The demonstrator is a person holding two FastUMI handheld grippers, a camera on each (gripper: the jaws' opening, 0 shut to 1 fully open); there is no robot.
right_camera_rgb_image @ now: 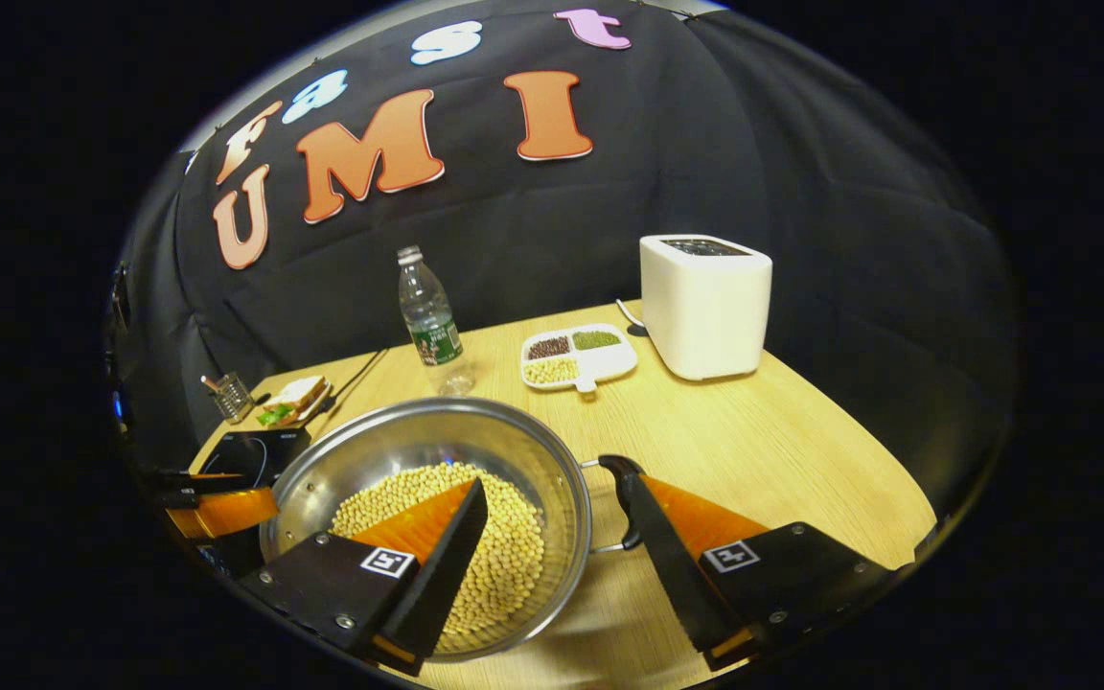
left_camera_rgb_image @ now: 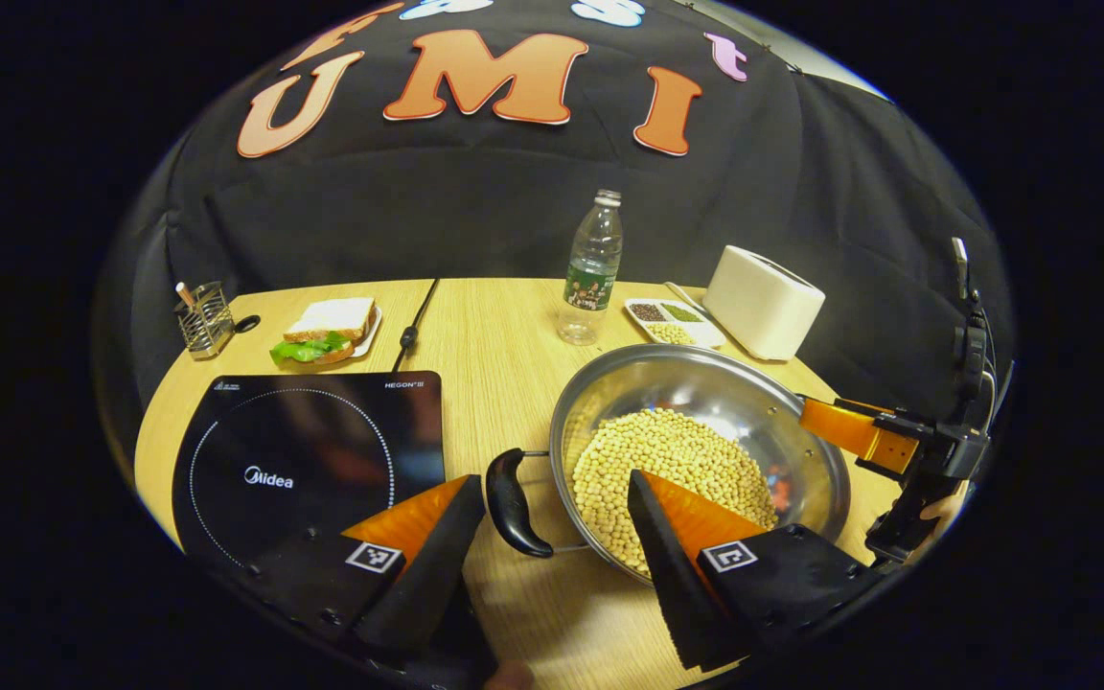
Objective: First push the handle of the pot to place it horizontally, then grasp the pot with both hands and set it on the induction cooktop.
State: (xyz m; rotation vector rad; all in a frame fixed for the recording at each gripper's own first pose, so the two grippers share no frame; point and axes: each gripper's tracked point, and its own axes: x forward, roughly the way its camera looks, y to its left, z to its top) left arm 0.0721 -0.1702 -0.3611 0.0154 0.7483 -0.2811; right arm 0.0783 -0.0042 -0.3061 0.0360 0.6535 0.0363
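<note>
**Both hand-held grippers straddle the pot's handles, pot on the wood**

The steel pot (left_camera_rgb_image: 705,422), its bottom covered with pale beans (left_camera_rgb_image: 672,470), sits on the wooden surface (left_camera_rgb_image: 504,326), just beside the black induction cooktop (left_camera_rgb_image: 308,460) and not on it.

In the left gripper view, the left hand-held gripper (left_camera_rgb_image: 557,513) stands with its jaws wide apart. One finger is on the outer side of the pot's black side handle (left_camera_rgb_image: 514,503), over the edge of the cooktop; the other reaches over the rim above the beans. The handle lies in the gap between them, and neither finger visibly presses on it.

In the right gripper view, the right hand-held gripper (right_camera_rgb_image: 562,527) is likewise spread wide across the opposite side of the pot. One finger is inside over the beans, and the other is outside against or just beside the second black handle (right_camera_rgb_image: 627,498); I cannot tell if it touches.

Farther back on the surface stand a water bottle (left_camera_rgb_image: 593,268), a white toaster (left_camera_rgb_image: 763,302), a divided dish of grains (right_camera_rgb_image: 576,356), a sandwich on a plate (left_camera_rgb_image: 327,331) and a small wire holder (left_camera_rgb_image: 204,318).
</note>
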